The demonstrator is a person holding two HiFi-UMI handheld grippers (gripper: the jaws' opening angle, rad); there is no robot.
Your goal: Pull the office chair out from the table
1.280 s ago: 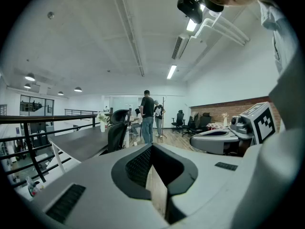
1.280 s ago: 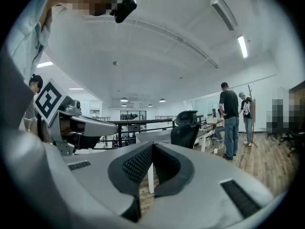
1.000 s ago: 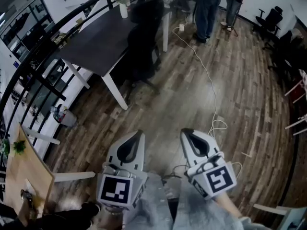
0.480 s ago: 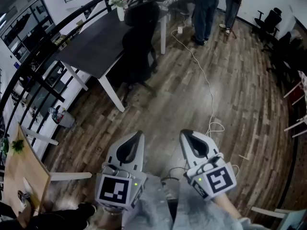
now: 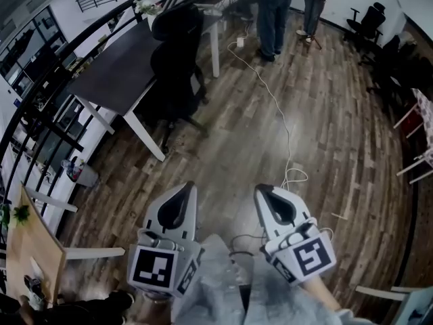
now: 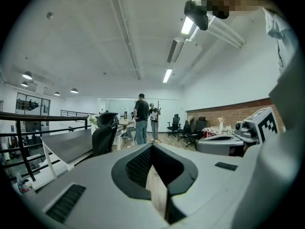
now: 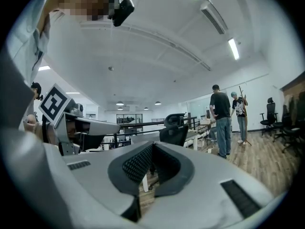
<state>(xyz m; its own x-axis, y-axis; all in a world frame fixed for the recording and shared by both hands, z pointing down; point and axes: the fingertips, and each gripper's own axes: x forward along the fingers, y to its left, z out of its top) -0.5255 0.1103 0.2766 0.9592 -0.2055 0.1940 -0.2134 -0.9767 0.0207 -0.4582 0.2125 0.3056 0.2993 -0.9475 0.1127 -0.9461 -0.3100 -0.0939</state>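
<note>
Facing a wide stretch of wooden floor (image 5: pixel 325 114) that spreads out ahead of and beneath both sets of jaws, you are well apart from the work, so I judge the approach is the step in hand and the pull has not yet begun. The dark table (image 5: pixel 111 70) lies far ahead and off to the left of the left jaws, one long edge turned toward you. The office chair (image 5: pixel 174 53) stands against that edge, apparently pushed in close as a parked chair would be, ahead of both jaws and a little left of them; nothing of yours touches it. Beyond it, further ahead and right of the right jaws, two people (image 5: pixel 274 5) stand talking, clear of the chair's likely path. Your left gripper (image 5: pixel 188 188) and right gripper (image 5: pixel 264 191) sit side by side, pointing roughly level toward the chair, probably to keep it lined up in both gripper views as you close in. Each pair of jaws is pressed together with nothing between them, which makes sense with nothing yet in reach. A white cable (image 5: pixel 277 110) trails across the boards ahead of the right jaws, passing to the right of the chair's base; it could catch the chair's feet if you draw the chair that way.
</note>
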